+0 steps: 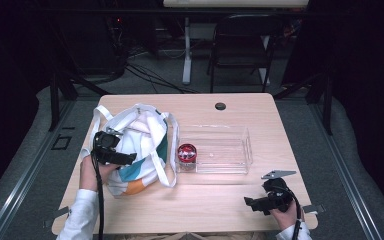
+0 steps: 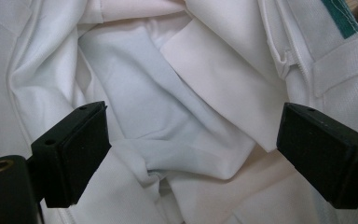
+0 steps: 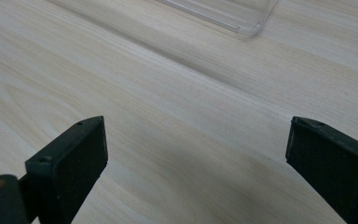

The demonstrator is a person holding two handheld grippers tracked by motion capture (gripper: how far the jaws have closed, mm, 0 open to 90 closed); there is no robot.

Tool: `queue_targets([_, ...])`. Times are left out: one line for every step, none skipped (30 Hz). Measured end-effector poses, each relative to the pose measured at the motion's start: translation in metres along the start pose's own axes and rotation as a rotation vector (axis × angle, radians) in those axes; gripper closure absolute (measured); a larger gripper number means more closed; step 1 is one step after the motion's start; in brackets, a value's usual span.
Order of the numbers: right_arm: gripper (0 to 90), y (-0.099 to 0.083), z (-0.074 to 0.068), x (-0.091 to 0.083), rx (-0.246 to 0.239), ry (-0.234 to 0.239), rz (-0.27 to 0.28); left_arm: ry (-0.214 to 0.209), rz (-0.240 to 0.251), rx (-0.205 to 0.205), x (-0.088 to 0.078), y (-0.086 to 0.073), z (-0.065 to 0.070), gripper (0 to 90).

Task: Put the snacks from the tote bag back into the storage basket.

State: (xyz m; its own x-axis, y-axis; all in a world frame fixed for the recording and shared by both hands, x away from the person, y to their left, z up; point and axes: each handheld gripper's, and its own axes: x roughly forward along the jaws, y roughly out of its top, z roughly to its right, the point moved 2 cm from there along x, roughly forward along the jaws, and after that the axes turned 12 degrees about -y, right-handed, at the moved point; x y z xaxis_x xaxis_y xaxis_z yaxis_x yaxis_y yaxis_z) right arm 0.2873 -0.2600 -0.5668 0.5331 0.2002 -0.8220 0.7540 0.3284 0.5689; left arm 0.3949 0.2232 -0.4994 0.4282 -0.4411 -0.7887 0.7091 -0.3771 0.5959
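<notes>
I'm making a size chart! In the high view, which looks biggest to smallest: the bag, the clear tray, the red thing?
1. Cloth bag
2. Clear tray, a little smaller
3. Red round thing, inside the tray's left end, much the smallest

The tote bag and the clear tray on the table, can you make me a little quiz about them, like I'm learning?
1. True or false: the red round object lies inside the clear tray.
2. Which hand-held gripper is at the tote bag? A) left hand-held gripper B) right hand-held gripper
3. Fill in: the right hand-held gripper's jaws are ____ over the bare wooden table.

Key: 1 true, at the tray's left end. 2 A; its open jaws face the bag's white lining. 3 open.
</notes>
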Motion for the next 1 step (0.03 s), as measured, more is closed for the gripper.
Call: queue_targets([5.2, 0.0001, 0.0, 0.0005, 0.001, -0.002, -0.001, -0.004, 0.002, 0.004, -0.0009, 0.0004, 0.0002, 9.8])
